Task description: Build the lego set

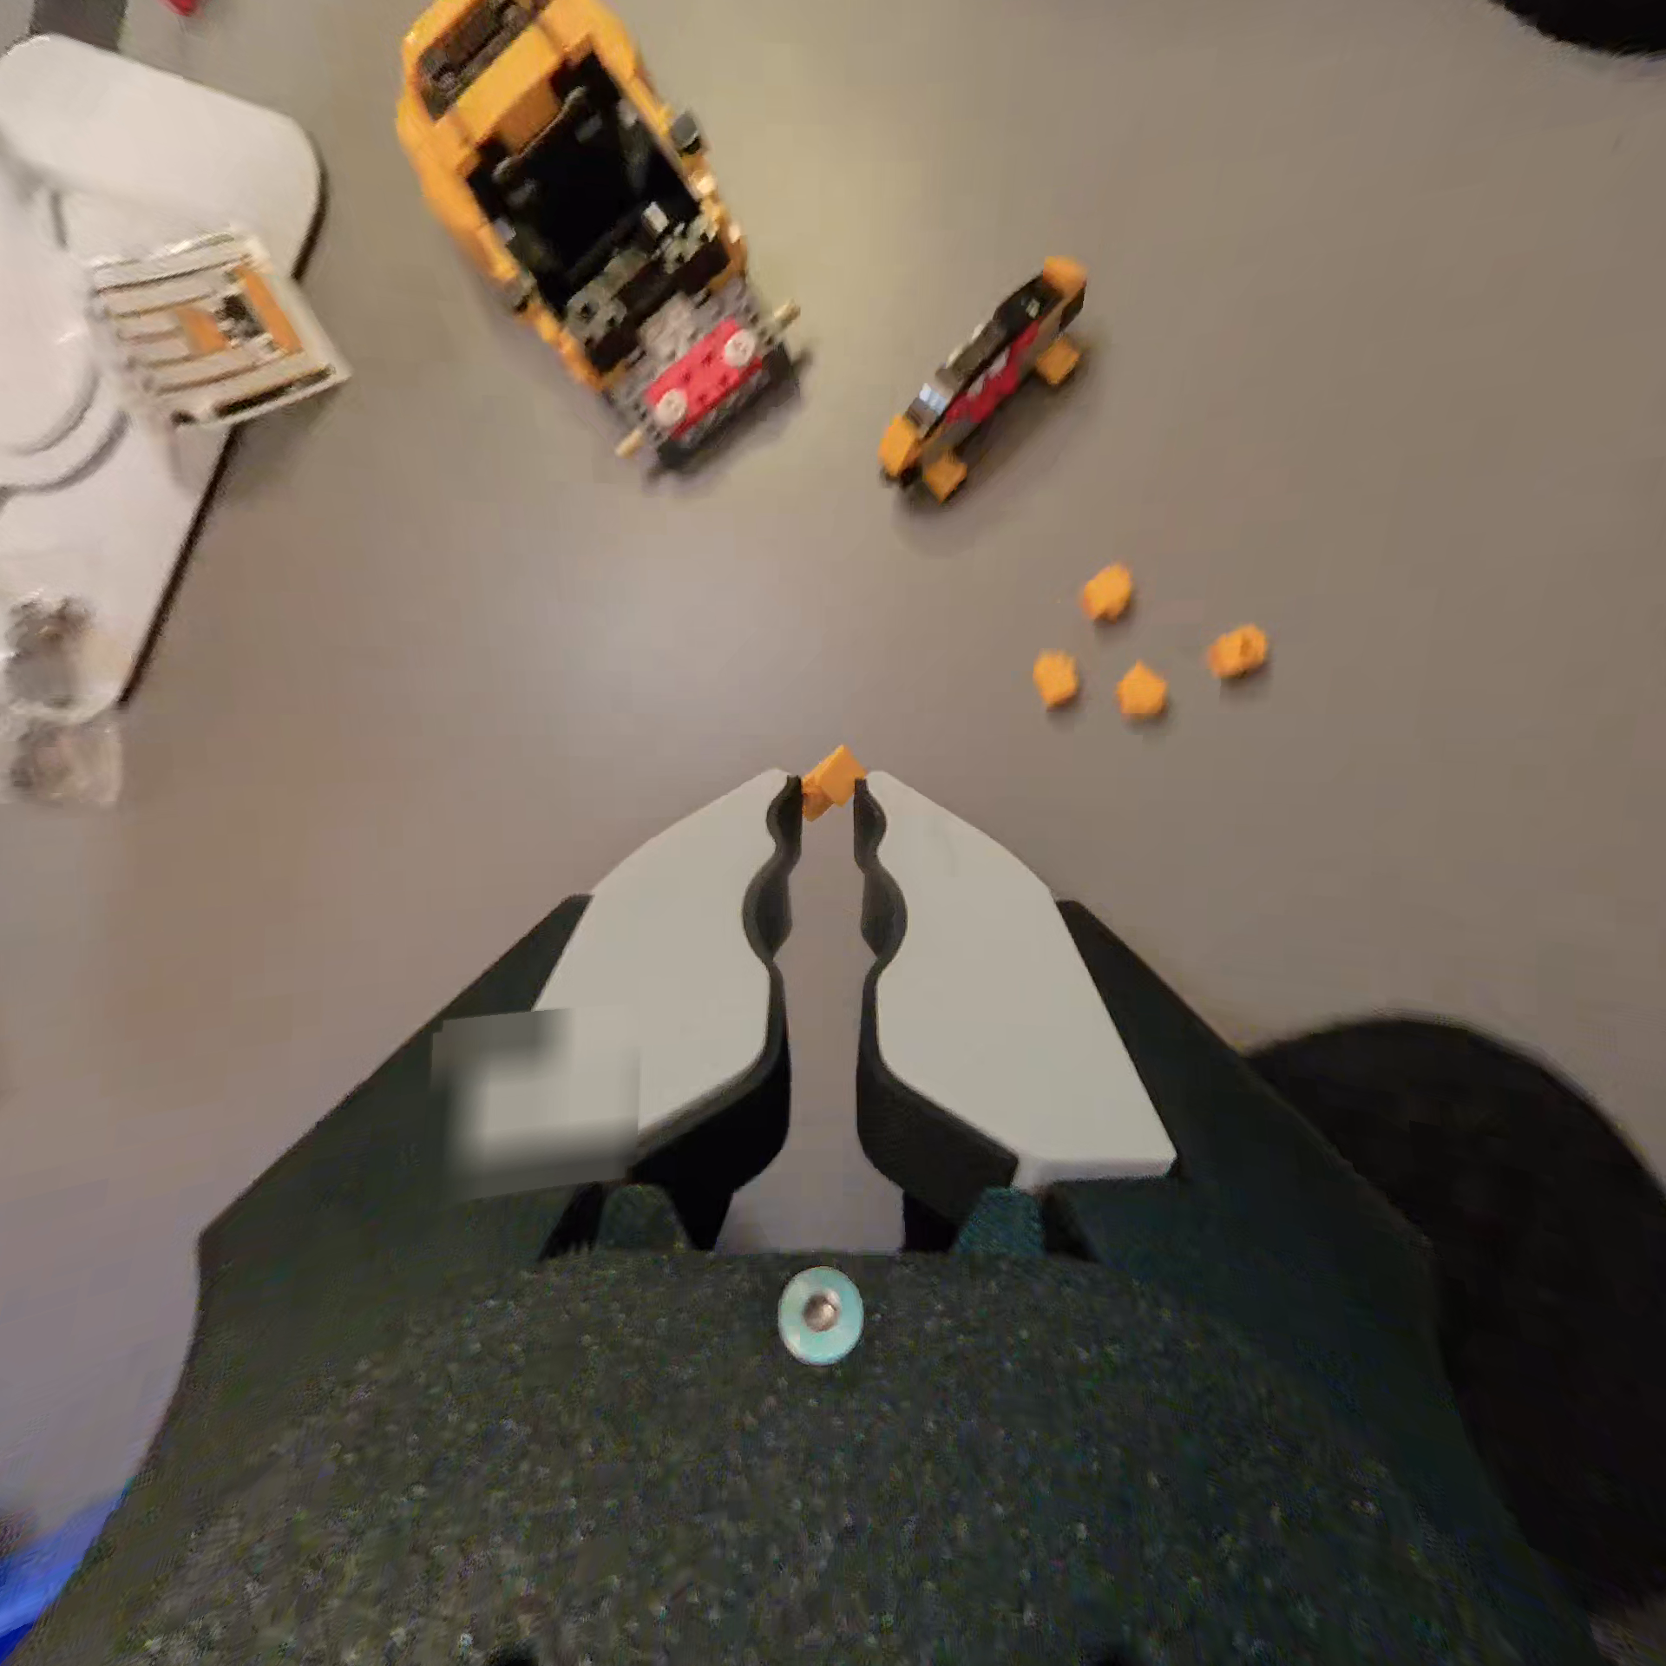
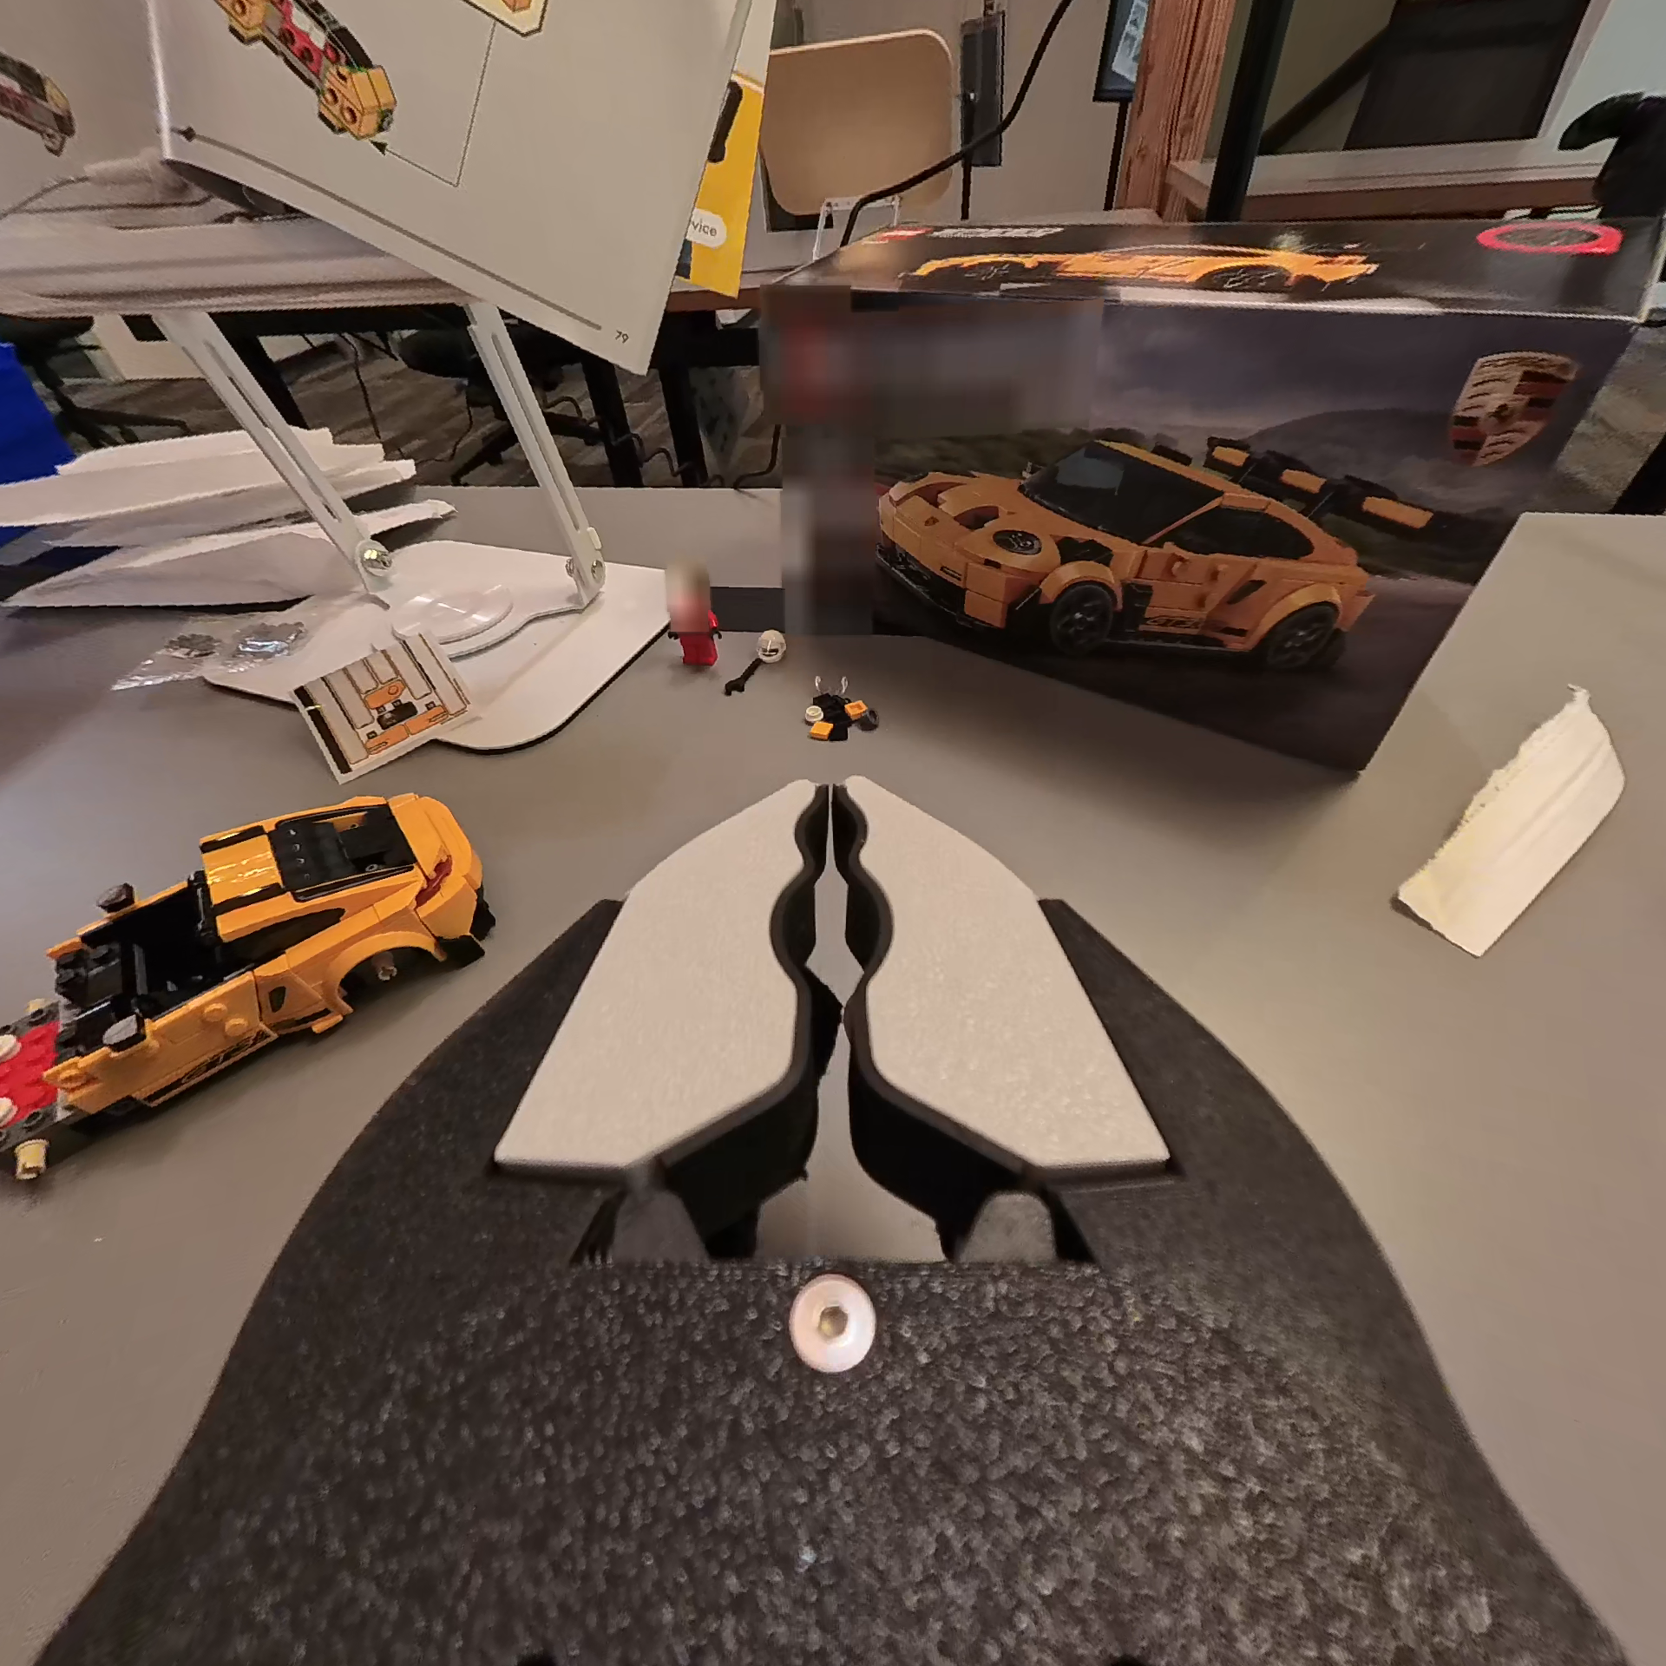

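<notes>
My left gripper (image 1: pixel 828 790) is shut on a small orange brick (image 1: pixel 831 779), held at its tips above the grey table. Ahead lies the partly built orange car (image 1: pixel 577 216), its red and grey rear end towards me. To its right is a small orange, black and red sub-assembly (image 1: pixel 987 379). Several loose orange bricks (image 1: pixel 1140 690) lie on the table right of the tips. My right gripper (image 2: pixel 830 793) is shut and empty, low over the table. The car (image 2: pixel 261 938) sits to its left in the right wrist view.
A white stand (image 2: pixel 541 658) holds the instruction booklet (image 2: pixel 433 117) at the back left, with a sticker sheet (image 2: pixel 383 699) and small clear bags (image 1: pixel 50 703) on its base. The set's box (image 2: pixel 1199 487) stands behind. A minifigure (image 2: pixel 694 631), small parts (image 2: pixel 838 712) and torn white packaging (image 2: pixel 1514 829) lie nearby. Some 35 cm of space lies between my two pairs of fingers. The partly built orange car (image 1: pixel 577 216) is about 20 cm from both grippers' fingertips.
</notes>
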